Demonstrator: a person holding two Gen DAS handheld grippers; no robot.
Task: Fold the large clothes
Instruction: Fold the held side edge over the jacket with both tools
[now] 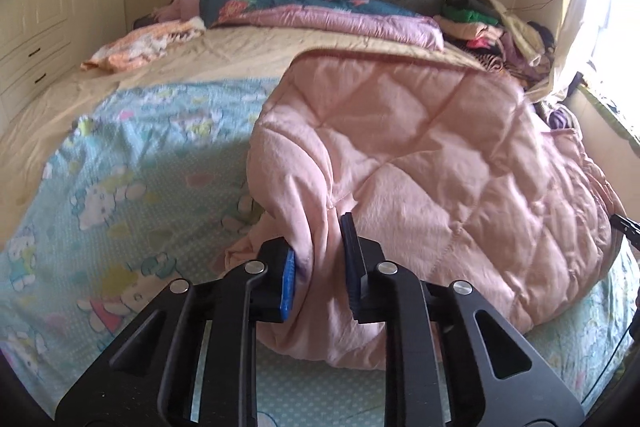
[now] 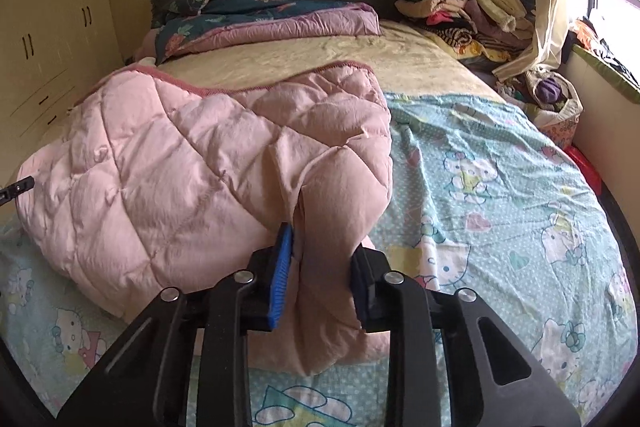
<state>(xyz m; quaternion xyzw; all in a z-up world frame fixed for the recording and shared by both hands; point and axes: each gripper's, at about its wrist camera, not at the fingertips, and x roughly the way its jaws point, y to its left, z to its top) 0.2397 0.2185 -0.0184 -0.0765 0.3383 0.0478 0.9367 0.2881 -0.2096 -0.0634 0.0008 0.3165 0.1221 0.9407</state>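
bedroom, bed (image 1: 132, 163) spread with a cartoon sheet; pink quilt (image 1: 400, 155) is bunched across it, stretching away ahead; near corners are pinched by left claw (image 1: 320, 263) and right claw (image 2: 322, 267), both clamped shut on quilt.

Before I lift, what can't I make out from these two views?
- Left wrist view: pink quilt's right edge, hidden behind its own bulge.
- Right wrist view: quilt's underside on the cartoon sheet, covered by its folds.
- Both views: what lies under each hand-held gripper, hidden by its black frame.
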